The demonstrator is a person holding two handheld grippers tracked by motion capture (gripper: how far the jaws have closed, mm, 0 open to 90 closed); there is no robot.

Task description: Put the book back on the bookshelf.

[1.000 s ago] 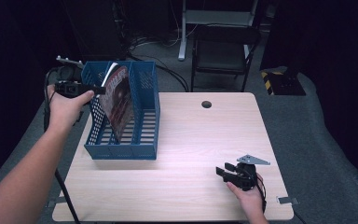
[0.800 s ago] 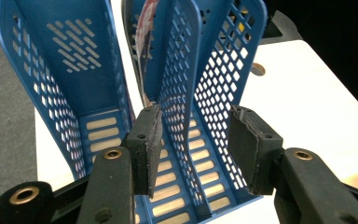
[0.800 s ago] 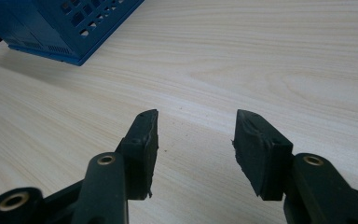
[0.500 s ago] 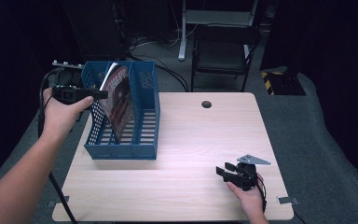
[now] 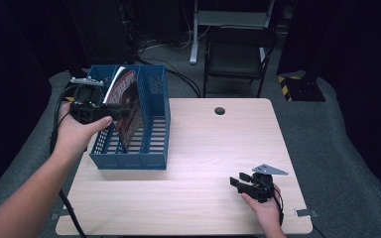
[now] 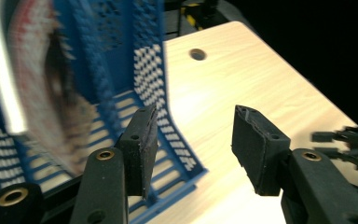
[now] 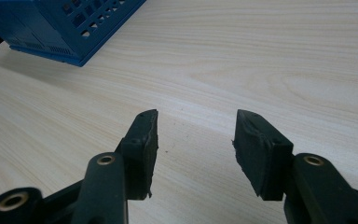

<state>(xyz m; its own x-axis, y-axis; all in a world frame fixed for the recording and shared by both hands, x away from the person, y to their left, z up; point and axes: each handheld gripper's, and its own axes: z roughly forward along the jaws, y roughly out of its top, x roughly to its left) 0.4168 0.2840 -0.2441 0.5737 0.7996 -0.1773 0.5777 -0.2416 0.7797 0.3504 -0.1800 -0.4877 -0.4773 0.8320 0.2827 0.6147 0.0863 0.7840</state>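
Magazine, glossy with a reddish printed cover (image 5: 128, 106), stands on edge inside the blue perforated plastic file rack (image 5: 155, 126) at the far left of the light wooden table (image 5: 203, 148), leaning against a divider, top edge tilted left toward the far side. Long axis runs roughly upright, spine edge pale and facing the left gripper (image 5: 121, 113). Judged: filing step looks done, magazine is in its slot; what's left is pulling the left hand clear. Left gripper just beside the rack's left wall, jaws have just been opening, half wide, nothing between them in the left gripper view (image 6: 191, 149). Right gripper (image 5: 238, 182) rests at the near right, well apart from the rack, jaws apart and empty (image 7: 193, 149)
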